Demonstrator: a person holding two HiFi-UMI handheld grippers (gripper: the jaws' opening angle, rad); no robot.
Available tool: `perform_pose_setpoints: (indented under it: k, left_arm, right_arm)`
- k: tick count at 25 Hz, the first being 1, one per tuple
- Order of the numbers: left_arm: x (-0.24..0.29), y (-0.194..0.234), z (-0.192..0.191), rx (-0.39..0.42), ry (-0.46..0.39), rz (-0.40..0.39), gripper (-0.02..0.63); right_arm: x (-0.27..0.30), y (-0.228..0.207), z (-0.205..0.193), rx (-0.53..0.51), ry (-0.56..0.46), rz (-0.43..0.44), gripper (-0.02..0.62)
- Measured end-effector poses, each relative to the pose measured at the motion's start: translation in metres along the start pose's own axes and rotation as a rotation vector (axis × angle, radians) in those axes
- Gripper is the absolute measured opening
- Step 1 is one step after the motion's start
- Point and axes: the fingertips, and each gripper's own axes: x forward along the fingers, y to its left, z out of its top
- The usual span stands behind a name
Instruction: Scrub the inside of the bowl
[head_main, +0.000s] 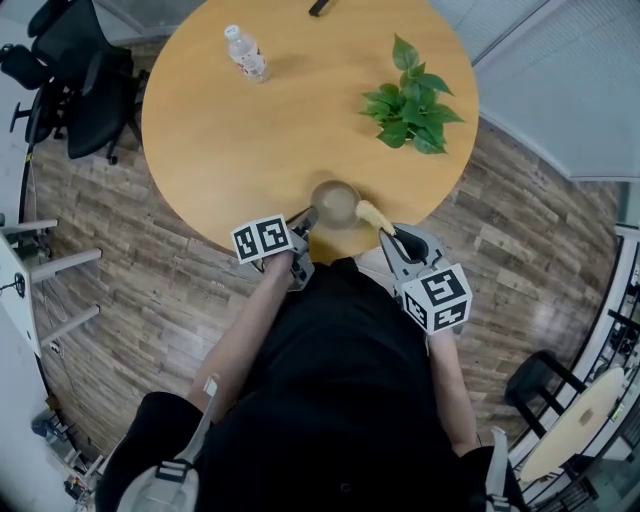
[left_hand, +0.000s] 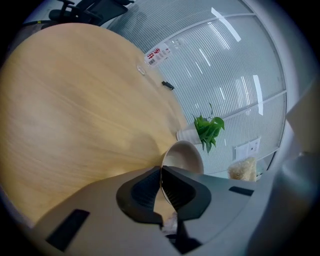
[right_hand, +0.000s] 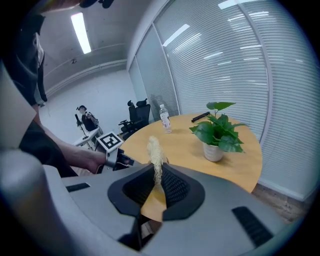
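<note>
Beside bowl (head_main: 335, 203), scrubber (head_main: 371, 214) points toward it.

In the head view both forearms rise from the lower frame toward the centre. The bare left forearm (head_main: 245, 325) slants up and right to the left hand-held gripper (head_main: 308, 220), just left of centre. Its jaws are almost together and pinch the rim of the bowl (head_main: 335, 203). The right forearm (head_main: 452, 385) slants up and left to the right hand-held gripper (head_main: 388, 235), right of centre. Its jaws clamp a scrubber (head_main: 370, 213) that sticks out past their tips.
</note>
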Motion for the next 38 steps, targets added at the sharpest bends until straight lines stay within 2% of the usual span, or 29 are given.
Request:
perform_pose_setpoints:
  k: [5,13,15,19,23,28,32,38]
  left_arm:
    - [-0.011,-0.020,0.001,0.184,0.058,0.058,0.020]
    - [-0.035,-0.052,0.009,0.429,0.065,0.112,0.018]
    - [-0.039,-0.057,0.008,0.463,0.071,0.118,0.018]
    - [-0.047,-0.069,0.002,0.478,0.080,0.093,0.018]
    - [-0.052,-0.078,0.003,0.520,0.081,0.090,0.017]
    - [-0.057,-0.084,0.009,0.602,0.066,0.119,0.017]
    - [-0.057,-0.088,0.011,0.676,0.062,0.146,0.017]
    - [-0.055,-0.088,0.009,0.715,0.067,0.167,0.018]
  right_arm:
    - [0.012,0.017,0.001,-0.218,0.081,-0.027,0.043]
    - [0.037,0.047,0.007,-0.576,0.148,-0.043,0.043]
    - [0.042,0.049,0.008,-0.658,0.164,-0.063,0.043]
    - [0.052,0.048,0.008,-0.776,0.208,-0.113,0.043]
    - [0.059,0.047,0.007,-0.828,0.238,-0.157,0.043]
    - [0.062,0.049,0.001,-0.836,0.272,-0.142,0.043]
    - [0.063,0.050,-0.013,-0.858,0.347,-0.088,0.043]
    - [0.062,0.064,-0.037,-0.831,0.438,0.049,0.043]
